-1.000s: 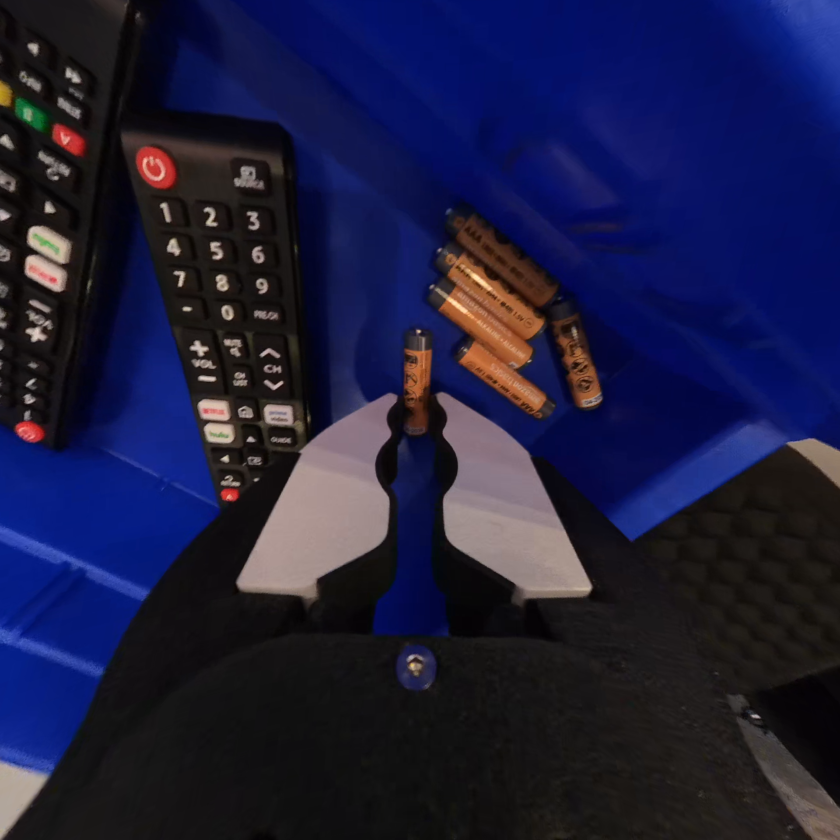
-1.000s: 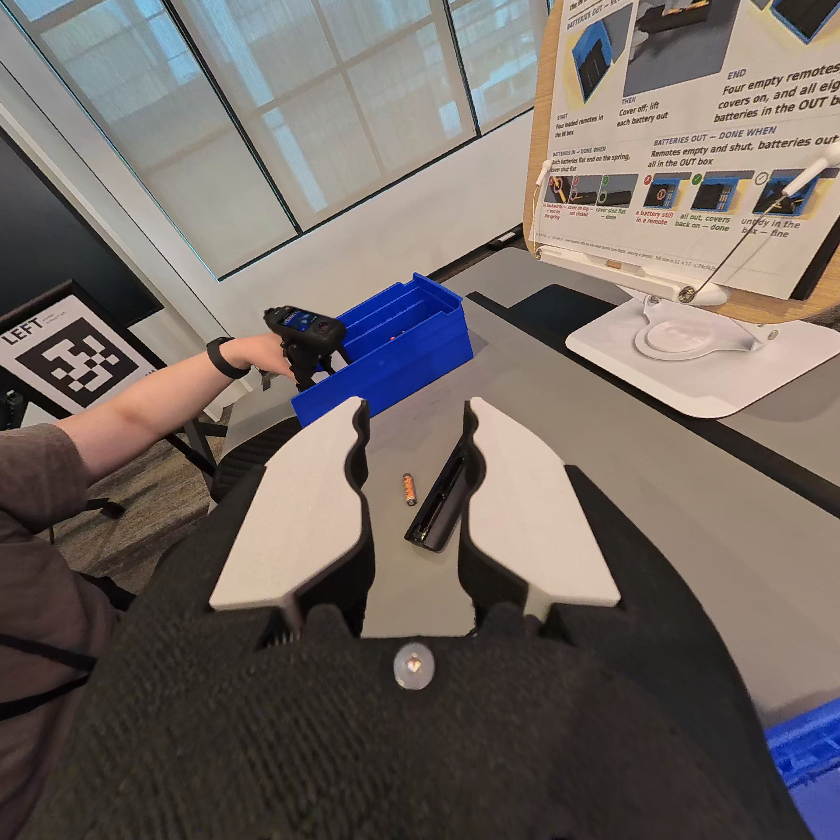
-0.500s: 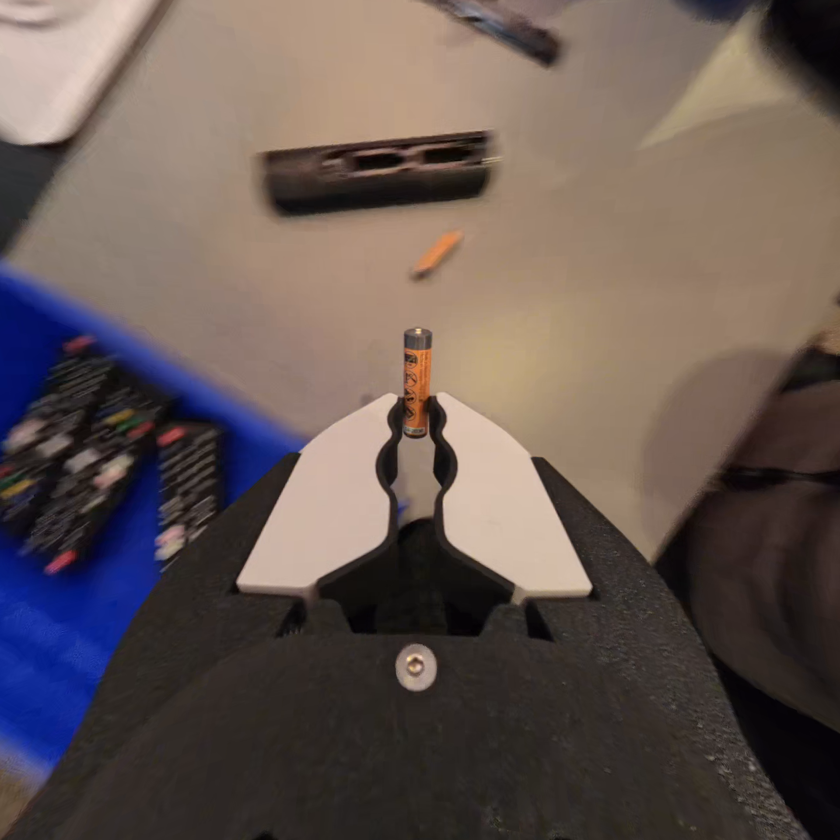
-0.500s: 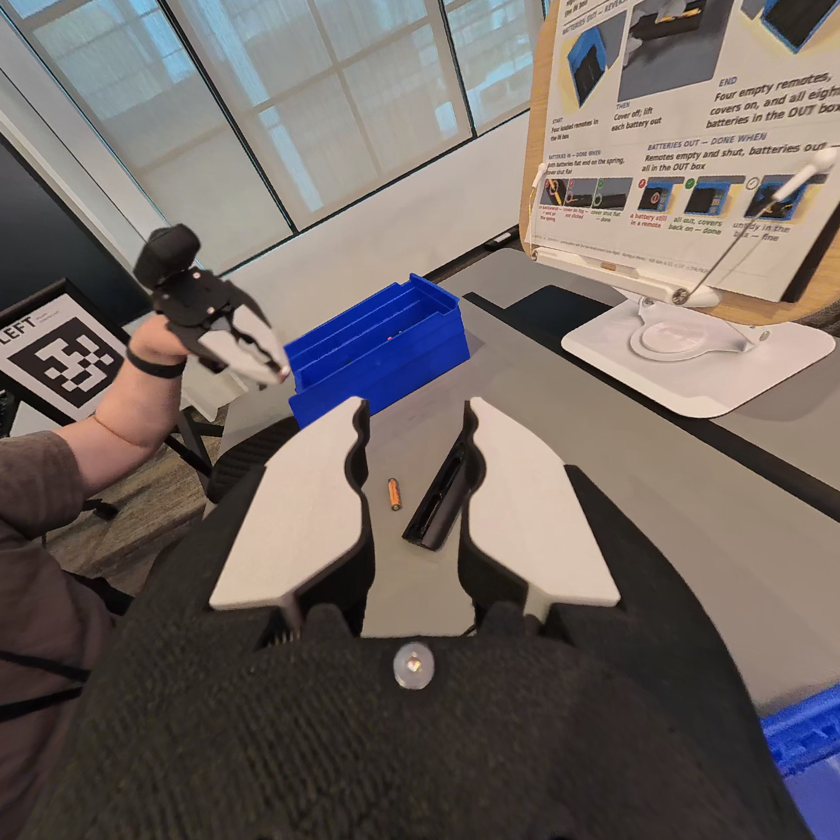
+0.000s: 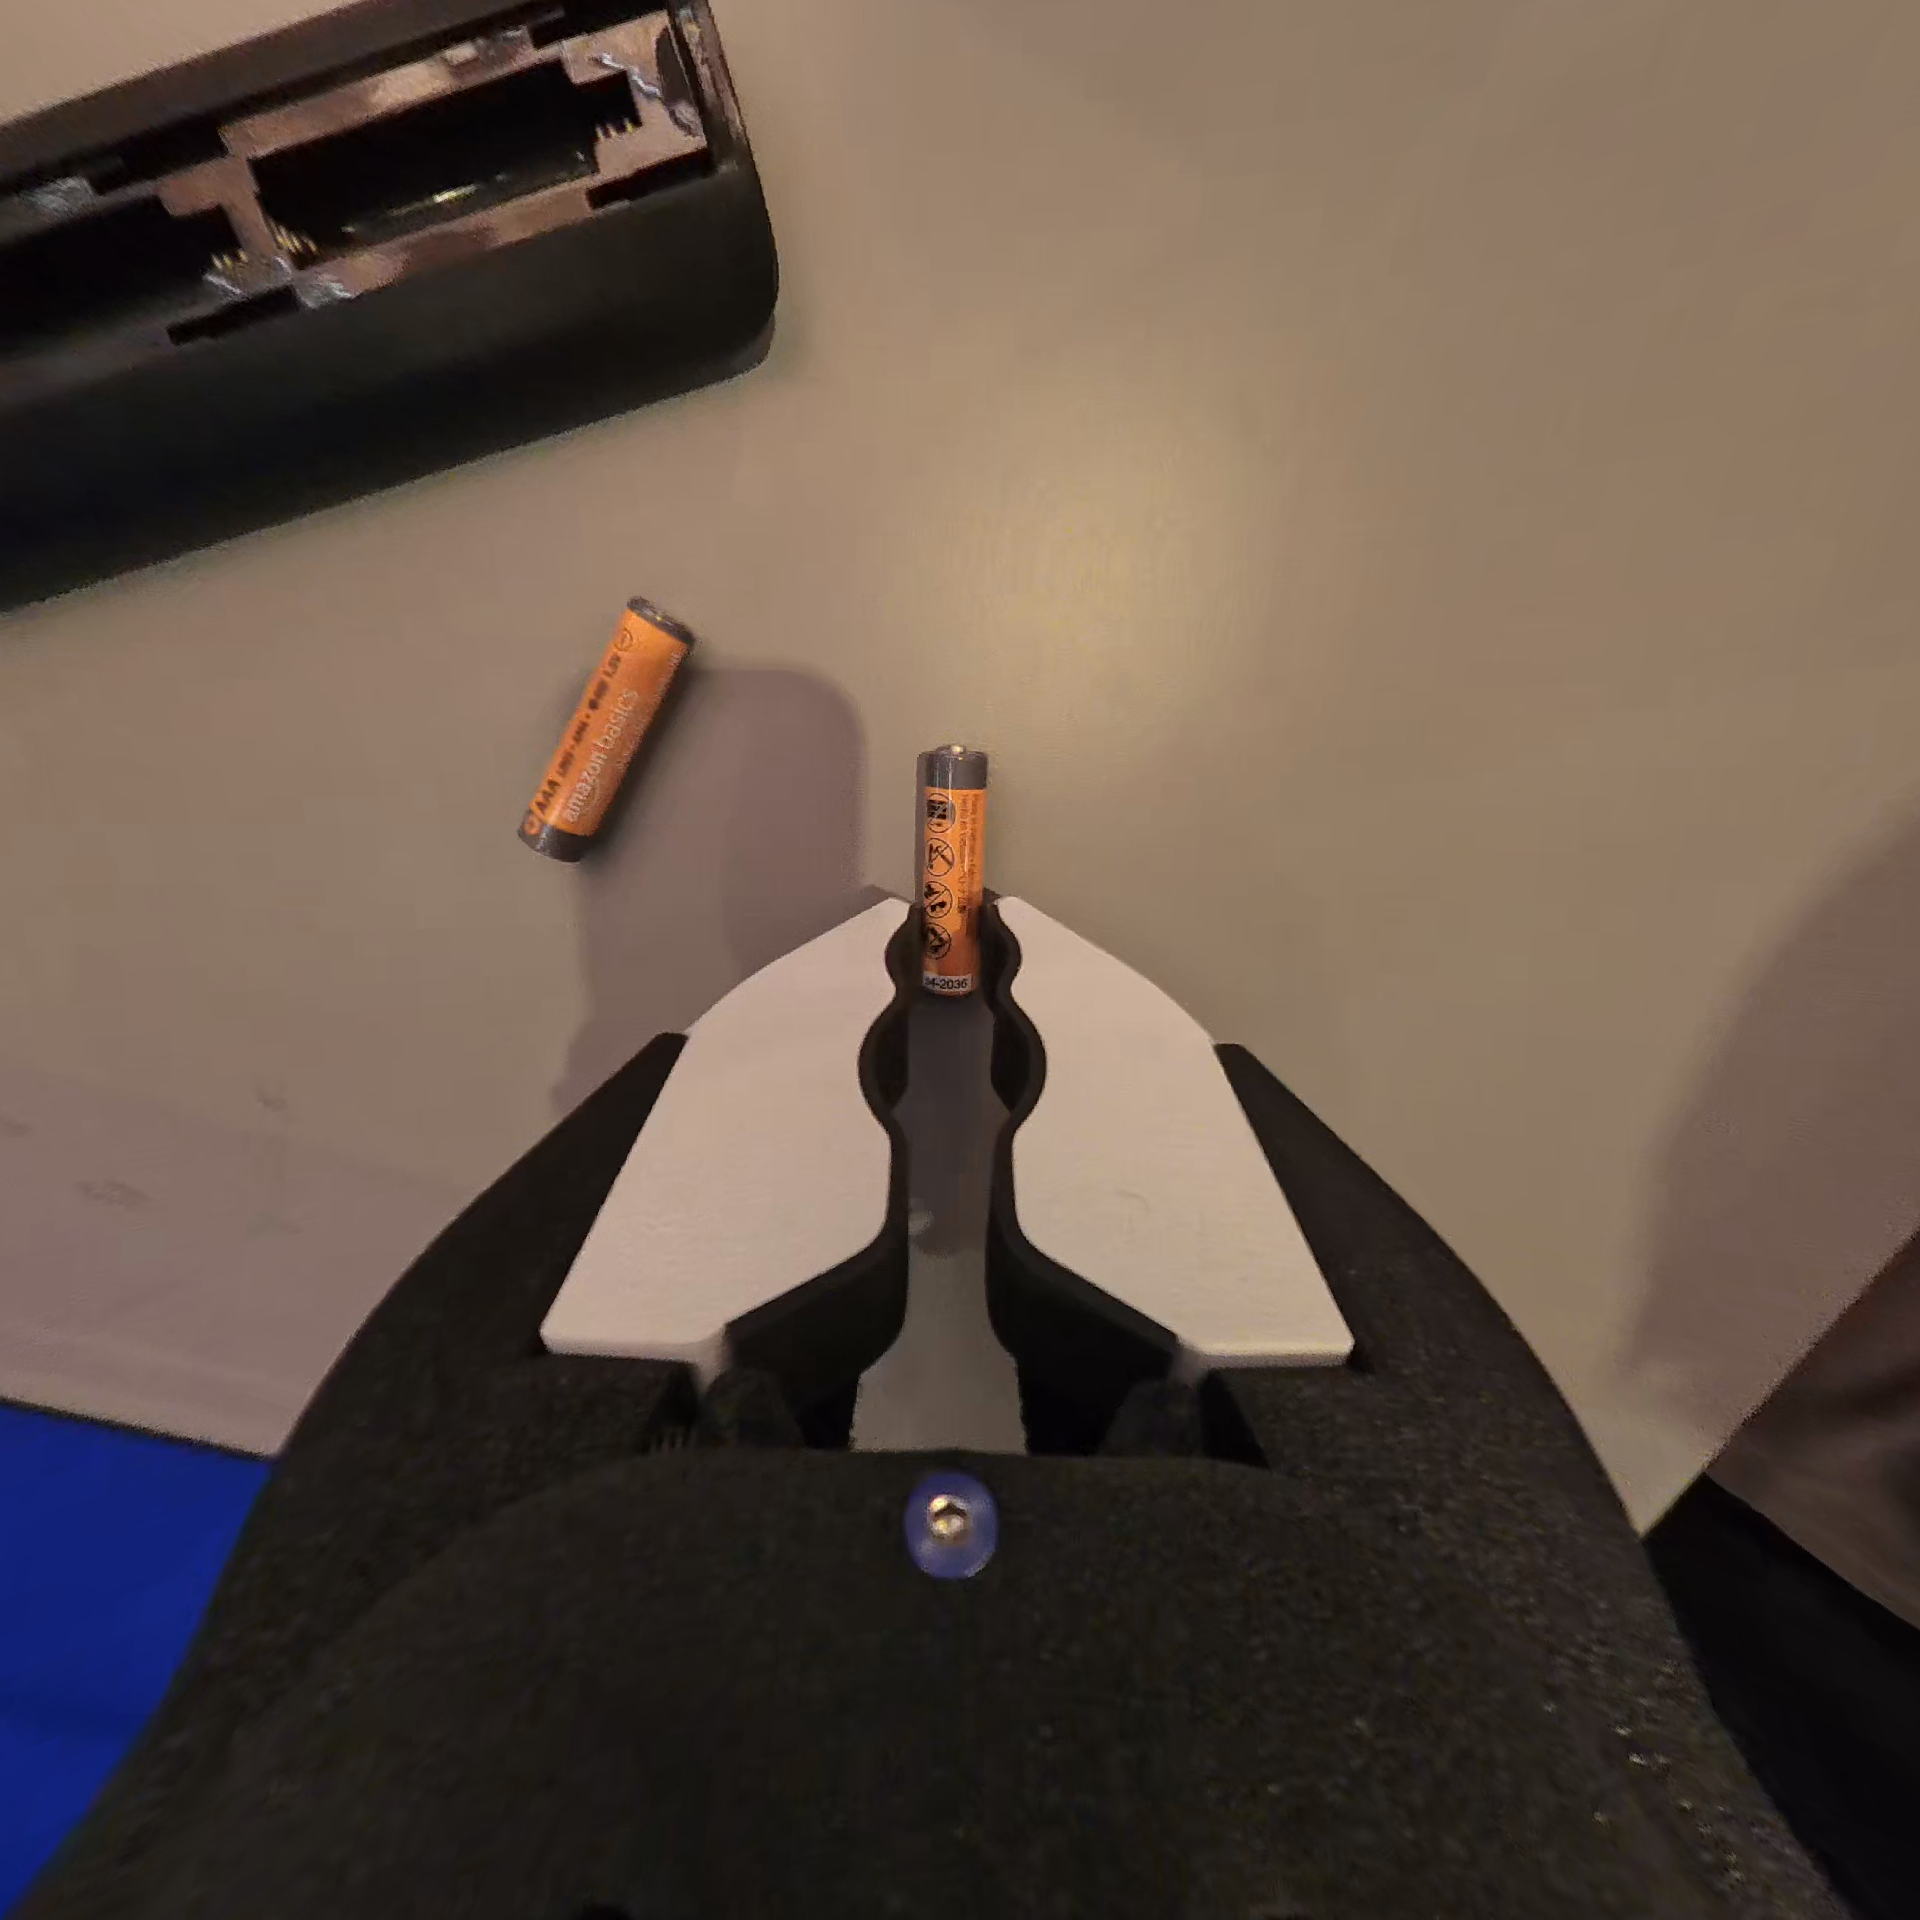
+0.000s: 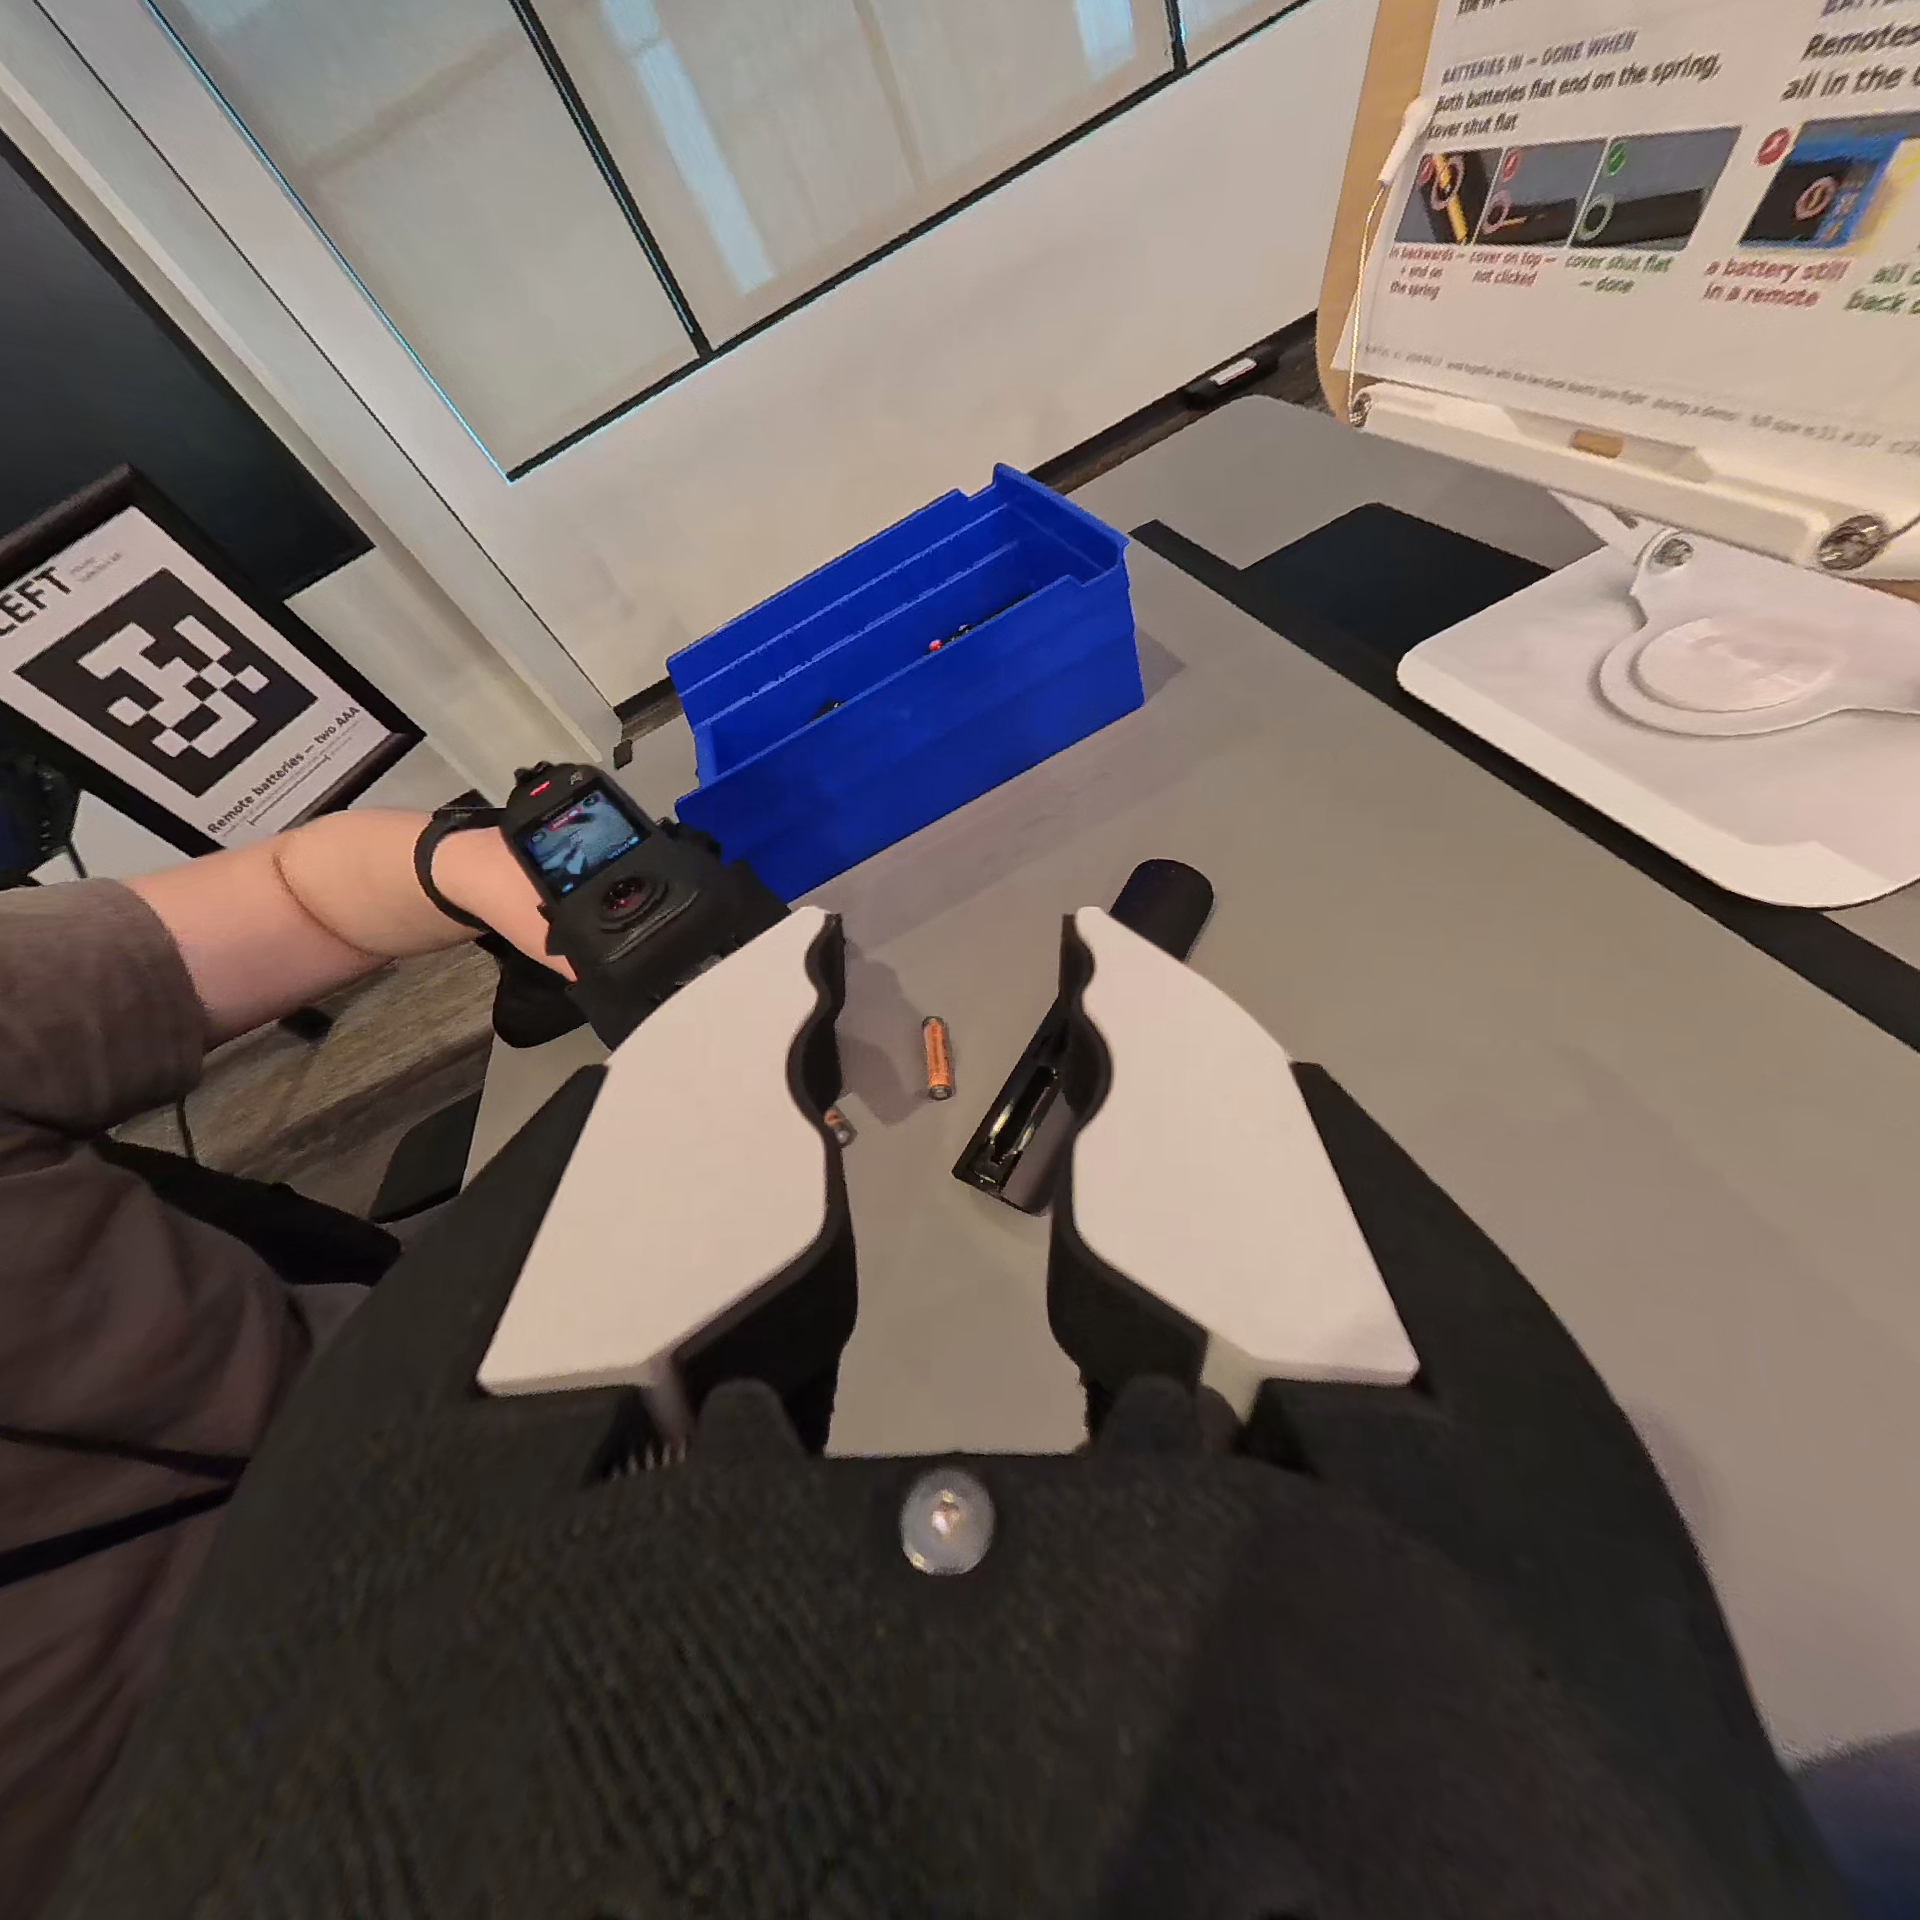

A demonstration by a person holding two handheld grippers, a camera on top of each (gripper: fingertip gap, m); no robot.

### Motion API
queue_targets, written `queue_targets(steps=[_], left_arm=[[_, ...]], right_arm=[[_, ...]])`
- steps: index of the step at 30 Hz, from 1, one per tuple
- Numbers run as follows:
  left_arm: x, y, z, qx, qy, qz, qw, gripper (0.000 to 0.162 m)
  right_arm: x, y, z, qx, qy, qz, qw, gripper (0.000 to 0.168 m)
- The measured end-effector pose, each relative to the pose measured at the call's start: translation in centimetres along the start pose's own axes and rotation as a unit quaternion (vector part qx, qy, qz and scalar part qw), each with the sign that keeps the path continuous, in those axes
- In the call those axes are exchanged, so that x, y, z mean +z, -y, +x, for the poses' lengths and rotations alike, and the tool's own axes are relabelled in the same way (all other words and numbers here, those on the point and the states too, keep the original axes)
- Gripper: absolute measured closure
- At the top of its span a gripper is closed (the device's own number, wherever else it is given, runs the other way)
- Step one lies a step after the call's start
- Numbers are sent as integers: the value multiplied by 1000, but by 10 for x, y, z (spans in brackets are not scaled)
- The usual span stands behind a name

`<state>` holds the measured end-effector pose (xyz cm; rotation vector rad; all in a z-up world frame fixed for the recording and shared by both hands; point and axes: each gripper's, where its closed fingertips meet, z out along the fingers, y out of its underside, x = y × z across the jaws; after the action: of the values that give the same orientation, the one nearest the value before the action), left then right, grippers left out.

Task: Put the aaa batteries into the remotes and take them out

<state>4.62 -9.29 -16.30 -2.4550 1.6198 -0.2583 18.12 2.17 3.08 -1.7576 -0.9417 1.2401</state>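
Battery point(image 5: 951, 862) pinched upright in my left gripper point(image 5: 953, 940), right gripper point(image 6: 951, 1023) spread empty; I'm mid-loading, so next I'd swing it toward 10 o'clock into the remote point(image 5: 395, 343) bay.

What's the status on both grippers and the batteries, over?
Left gripper shut on held battery, over table. Right gripper open, empty. Loose battery lies beside open remote, compartment empty. Nothing blocking.
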Motion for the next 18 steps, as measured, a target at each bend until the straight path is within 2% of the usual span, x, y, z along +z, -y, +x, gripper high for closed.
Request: queue_targets(steps=[2,5,10,12,15,18], left_arm=[[1,0,-4,6,10,0,1000,152],[-5,1,-9,1,13,10,1000,142],[-41,8,-31,-37,32,71,996,138],[-62,8,-41,-60,43,109,991,138],[-86,2,-54,-93,61,149,982,140],[-95,-6,-74,-125,86,149,977,143]], right_arm=[[4,-3,0,0,2,-8,1000,128],[11,-8,1,1,6,-18,1000,128],[32,-22,7,18,-1,-38,999,127],[49,-40,15,24,-49,-93,994,119],[73,-63,18,-30,-126,-168,977,115],[102,-88,17,-54,-142,-214,965,115]])
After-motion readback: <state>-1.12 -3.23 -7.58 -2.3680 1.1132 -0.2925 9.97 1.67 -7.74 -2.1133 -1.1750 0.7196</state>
